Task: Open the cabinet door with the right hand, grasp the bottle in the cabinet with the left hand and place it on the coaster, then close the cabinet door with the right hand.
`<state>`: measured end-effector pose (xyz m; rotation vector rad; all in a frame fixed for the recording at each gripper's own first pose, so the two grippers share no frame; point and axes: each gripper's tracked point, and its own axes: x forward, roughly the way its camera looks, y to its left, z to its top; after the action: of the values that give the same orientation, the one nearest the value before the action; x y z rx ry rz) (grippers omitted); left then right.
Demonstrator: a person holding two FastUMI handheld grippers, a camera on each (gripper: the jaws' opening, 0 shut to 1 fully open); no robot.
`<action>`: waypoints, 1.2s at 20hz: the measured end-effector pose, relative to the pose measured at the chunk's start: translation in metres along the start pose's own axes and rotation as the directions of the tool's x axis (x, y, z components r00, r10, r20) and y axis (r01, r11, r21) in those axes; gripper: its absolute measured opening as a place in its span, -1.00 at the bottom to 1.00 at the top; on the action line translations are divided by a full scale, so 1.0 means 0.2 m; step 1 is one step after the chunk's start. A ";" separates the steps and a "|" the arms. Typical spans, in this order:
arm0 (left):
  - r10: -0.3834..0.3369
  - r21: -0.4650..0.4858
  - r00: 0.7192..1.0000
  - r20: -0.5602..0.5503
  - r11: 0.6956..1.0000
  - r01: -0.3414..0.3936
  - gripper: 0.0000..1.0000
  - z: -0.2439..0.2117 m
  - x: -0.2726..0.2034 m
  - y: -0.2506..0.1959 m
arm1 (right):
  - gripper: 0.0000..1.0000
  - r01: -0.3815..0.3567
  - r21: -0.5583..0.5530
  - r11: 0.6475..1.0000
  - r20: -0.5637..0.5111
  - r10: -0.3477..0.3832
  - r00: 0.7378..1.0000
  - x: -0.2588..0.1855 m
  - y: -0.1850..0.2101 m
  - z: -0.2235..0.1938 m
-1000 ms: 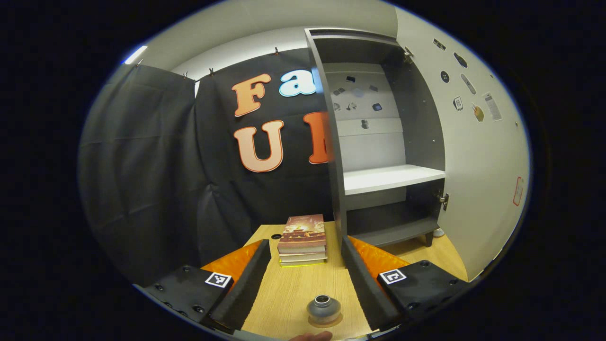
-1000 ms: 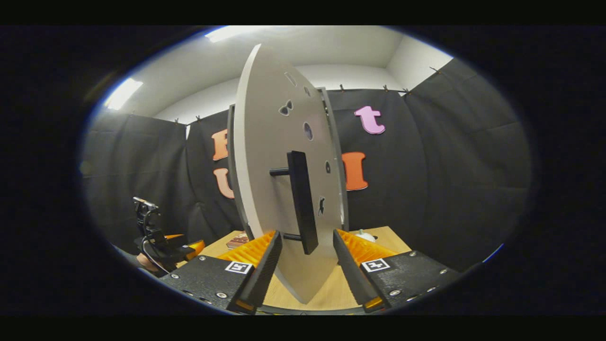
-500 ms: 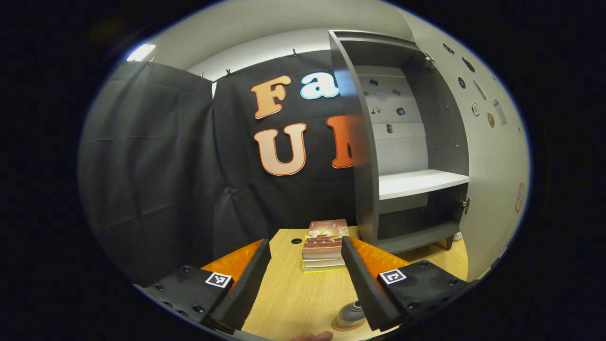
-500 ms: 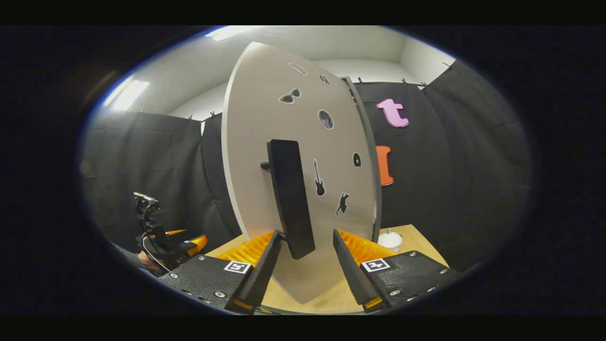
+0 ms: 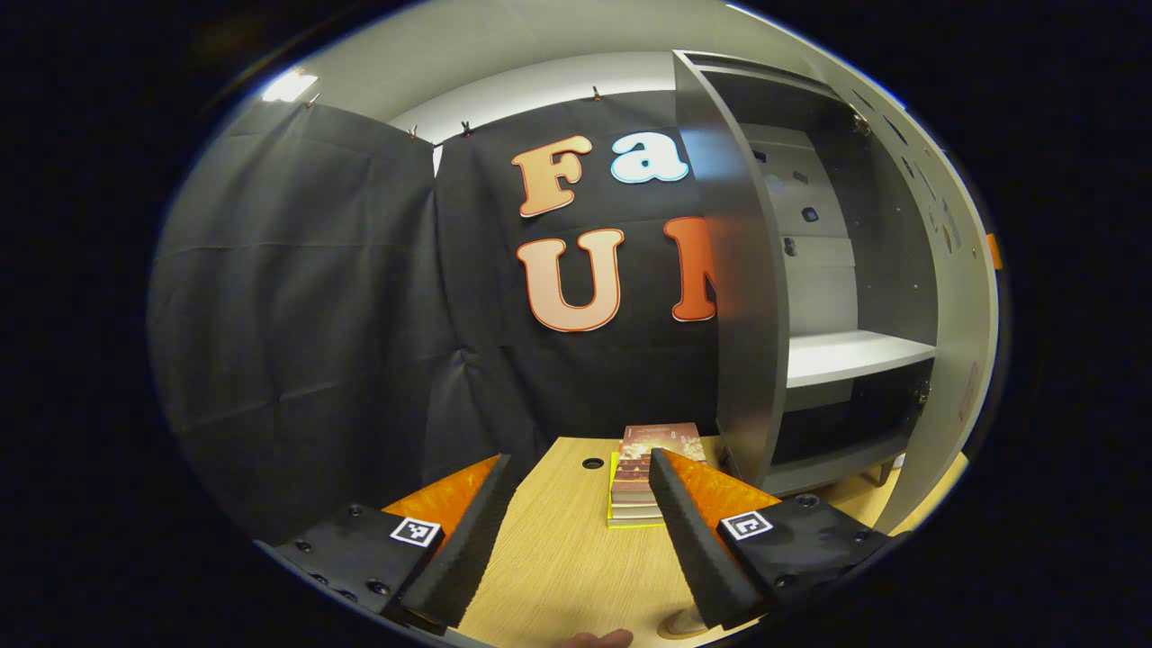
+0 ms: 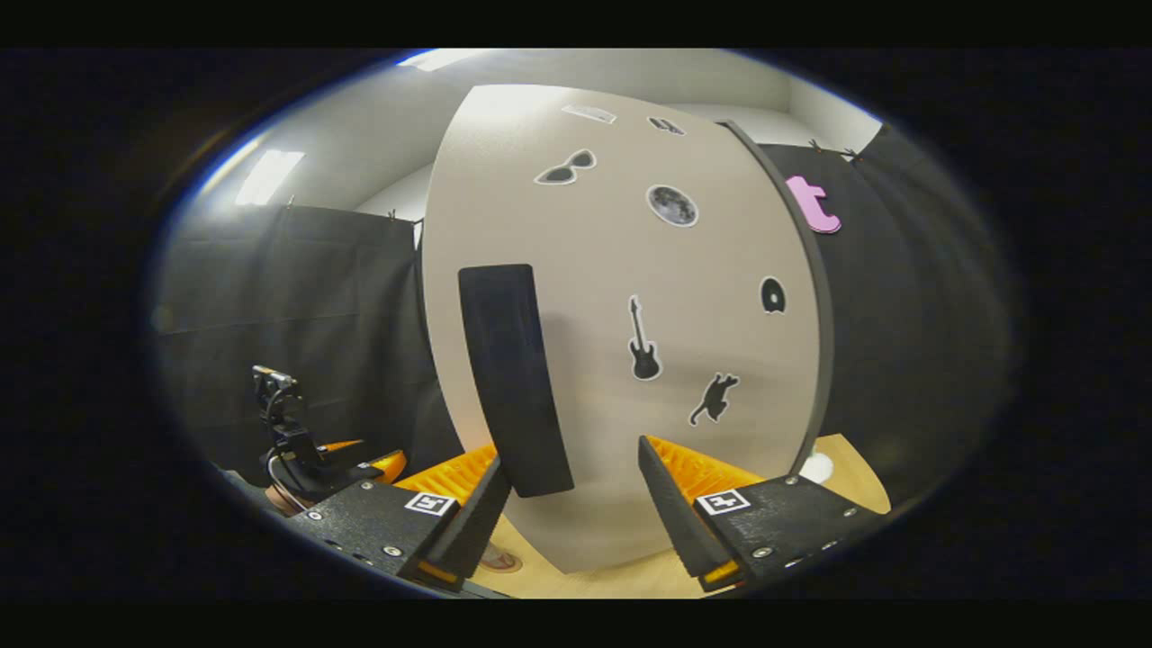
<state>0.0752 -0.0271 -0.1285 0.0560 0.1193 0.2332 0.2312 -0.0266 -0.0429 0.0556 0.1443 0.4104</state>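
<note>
The grey cabinet (image 5: 747, 315) stands at the right of the left gripper view, its inside bare around a white shelf (image 5: 855, 355). Its pale door (image 5: 958, 360) hangs partly swung in. My left gripper (image 5: 579, 459) is open over the wooden table (image 5: 558, 558), holding nothing. An edge of the coaster (image 5: 677, 623) peeks out beside its right finger, which hides the bottle. In the right gripper view the door's stickered front (image 6: 630, 297) looms close. My right gripper (image 6: 571, 459) is open, with the lower end of the black handle (image 6: 513, 378) against its left finger.
A stack of books (image 5: 643, 477) lies on the table ahead of the left gripper, beside the cabinet's side panel. A small hole (image 5: 592, 463) sits in the tabletop. The left gripper (image 6: 306, 450) and a hand show far left. A white object (image 6: 817, 466) rests by the door's right edge.
The door has swung further toward the cabinet, pushed by my right gripper. My left gripper has turned left, and the bottle on its coaster has slipped behind its right finger.
</note>
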 end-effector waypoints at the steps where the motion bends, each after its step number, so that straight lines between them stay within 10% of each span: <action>1: 0.005 -0.004 1.000 0.000 1.000 -0.005 0.94 0.00 0.03 0.03 | 0.69 -0.001 -0.012 1.000 0.002 0.001 1.000 0.07 0.00 -0.01; 24: -0.066 -0.057 0.996 -0.052 0.996 0.063 0.95 -0.13 0.46 0.03 | 0.90 0.237 -0.052 0.970 0.092 -0.232 0.968 0.78 0.25 -0.21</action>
<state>0.1595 0.0023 -0.1646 -0.0090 0.1683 0.1732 0.3468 0.0821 -0.0993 -0.0061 0.0526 0.1752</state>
